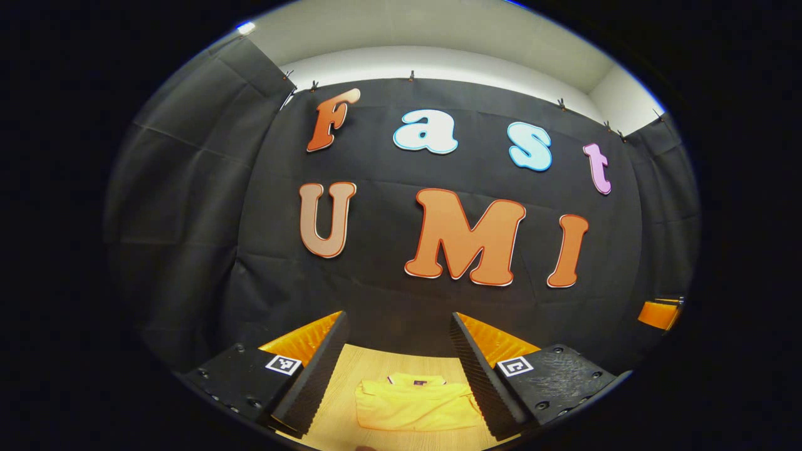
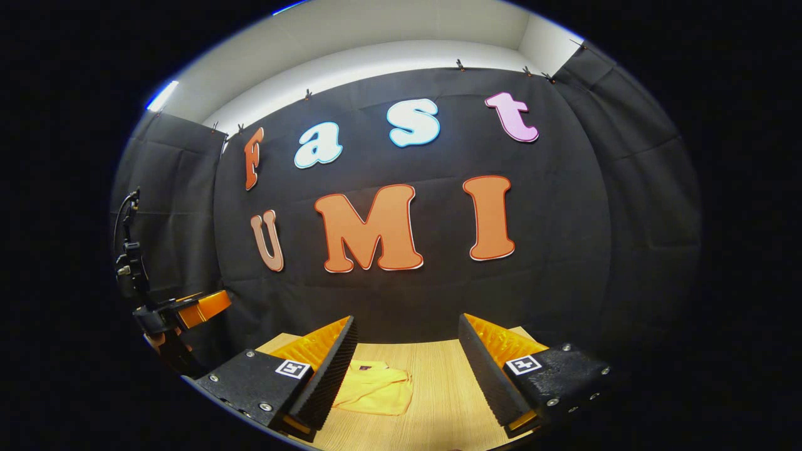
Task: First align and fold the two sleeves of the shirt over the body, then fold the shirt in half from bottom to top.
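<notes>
Lying folded: 1 shirt (image 1: 416, 404).

One yellow shirt (image 1: 413, 401) lies folded on one wooden bench (image 1: 341, 401), low in the frame. Two grippers are up: the left gripper (image 1: 398, 369) and the right gripper (image 2: 407, 369), each with two fingers spread apart.

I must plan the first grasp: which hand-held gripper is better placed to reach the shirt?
Left, probably: the yellow shirt lies centred between its open fingers; in the right gripper view it sits off toward one finger.
</notes>
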Motion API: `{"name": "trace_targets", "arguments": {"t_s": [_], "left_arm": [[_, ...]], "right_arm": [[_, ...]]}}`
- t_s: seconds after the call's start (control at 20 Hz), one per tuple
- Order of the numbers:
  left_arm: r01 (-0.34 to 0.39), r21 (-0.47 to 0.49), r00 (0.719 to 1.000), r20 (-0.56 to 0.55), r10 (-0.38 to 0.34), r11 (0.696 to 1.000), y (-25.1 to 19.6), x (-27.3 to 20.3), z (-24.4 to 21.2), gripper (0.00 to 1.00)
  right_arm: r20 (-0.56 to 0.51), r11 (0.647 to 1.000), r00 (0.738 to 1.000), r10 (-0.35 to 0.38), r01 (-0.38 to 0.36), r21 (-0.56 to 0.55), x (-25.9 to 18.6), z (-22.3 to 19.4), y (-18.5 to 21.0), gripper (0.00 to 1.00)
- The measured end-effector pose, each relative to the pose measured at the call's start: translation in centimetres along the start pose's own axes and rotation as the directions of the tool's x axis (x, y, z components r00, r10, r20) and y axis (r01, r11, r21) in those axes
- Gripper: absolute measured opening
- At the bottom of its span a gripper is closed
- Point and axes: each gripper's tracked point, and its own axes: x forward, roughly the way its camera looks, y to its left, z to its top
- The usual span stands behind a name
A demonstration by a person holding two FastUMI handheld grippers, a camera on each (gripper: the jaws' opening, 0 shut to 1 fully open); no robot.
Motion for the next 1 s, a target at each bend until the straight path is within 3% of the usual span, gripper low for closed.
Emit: {"name": "trace_targets", "arguments": {"t_s": [0.6,1.0], "left_arm": [[0.056,-0.003,0.998,0.010,-0.056,0.998,2.2,0.2,1.7,0.95],[0.051,-0.007,0.999,0.013,-0.051,0.999,3.4,0.1,1.9,0.98]], "right_arm": [[0.009,0.998,0.999,-0.042,0.041,0.057,-0.1,-0.8,1.5,0.98],[0.071,0.994,0.993,-0.099,0.096,0.050,-1.4,0.7,1.5,0.98]]}}
